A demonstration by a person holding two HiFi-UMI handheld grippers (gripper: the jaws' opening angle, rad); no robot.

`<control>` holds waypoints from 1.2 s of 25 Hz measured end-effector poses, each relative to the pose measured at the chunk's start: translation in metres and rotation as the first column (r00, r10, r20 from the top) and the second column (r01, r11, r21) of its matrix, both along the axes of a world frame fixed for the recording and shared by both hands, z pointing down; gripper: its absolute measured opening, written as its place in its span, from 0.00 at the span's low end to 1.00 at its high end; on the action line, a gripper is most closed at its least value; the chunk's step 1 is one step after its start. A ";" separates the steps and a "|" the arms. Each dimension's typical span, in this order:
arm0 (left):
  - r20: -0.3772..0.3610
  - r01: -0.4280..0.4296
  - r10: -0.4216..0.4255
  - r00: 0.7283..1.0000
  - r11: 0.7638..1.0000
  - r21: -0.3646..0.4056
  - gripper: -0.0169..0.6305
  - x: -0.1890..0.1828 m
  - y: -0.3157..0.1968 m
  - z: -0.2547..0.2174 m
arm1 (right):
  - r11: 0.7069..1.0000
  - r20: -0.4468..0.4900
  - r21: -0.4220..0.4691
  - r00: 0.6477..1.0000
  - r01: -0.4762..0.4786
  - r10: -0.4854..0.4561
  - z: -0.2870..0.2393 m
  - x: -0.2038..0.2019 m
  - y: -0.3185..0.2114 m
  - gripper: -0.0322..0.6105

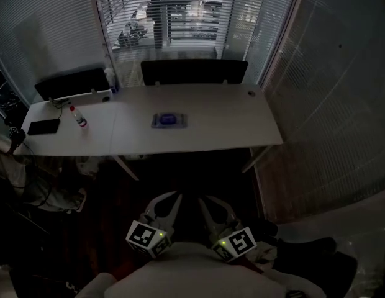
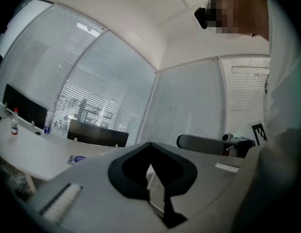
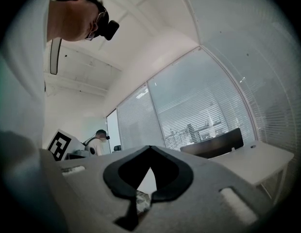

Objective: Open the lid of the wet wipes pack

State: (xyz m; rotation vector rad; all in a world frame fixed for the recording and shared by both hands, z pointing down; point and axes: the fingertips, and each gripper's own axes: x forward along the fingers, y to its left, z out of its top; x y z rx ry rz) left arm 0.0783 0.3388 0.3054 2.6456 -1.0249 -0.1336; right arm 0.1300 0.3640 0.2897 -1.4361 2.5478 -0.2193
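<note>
The wet wipes pack (image 1: 168, 120), blue with a pale rim, lies flat near the middle of the white table (image 1: 211, 126). It also shows as a small blue patch (image 2: 77, 158) far off in the left gripper view. Both grippers hang low by my body, well short of the table's front edge. My left gripper (image 1: 172, 198) has its jaws closed together with nothing between them (image 2: 150, 144). My right gripper (image 1: 202, 201) is shut and empty as well (image 3: 150, 147). Both point level toward the table.
A bottle with a red cap (image 1: 78, 117) and a flat black device (image 1: 43, 127) lie at the table's left end. Black screens (image 1: 194, 72) stand along its far edge before the blinds. Bags and cables (image 1: 37, 191) clutter the floor at left. Another person (image 3: 98, 141) stands far off.
</note>
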 end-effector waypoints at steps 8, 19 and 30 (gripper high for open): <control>0.030 -0.018 0.017 0.999 1.000 0.013 0.03 0.020 0.008 0.001 | 1.000 0.035 0.013 0.999 -0.020 0.019 0.001 0.019 0.008 0.05; 0.013 -0.037 0.037 0.999 0.999 0.025 0.03 0.020 -0.020 0.008 | 0.999 0.021 0.025 0.999 -0.044 0.043 0.008 0.023 -0.020 0.05; -0.025 0.014 -0.014 1.000 1.000 0.015 0.03 -0.014 -0.124 0.005 | 1.000 -0.029 0.016 0.999 -0.020 0.020 0.000 0.000 -0.123 0.05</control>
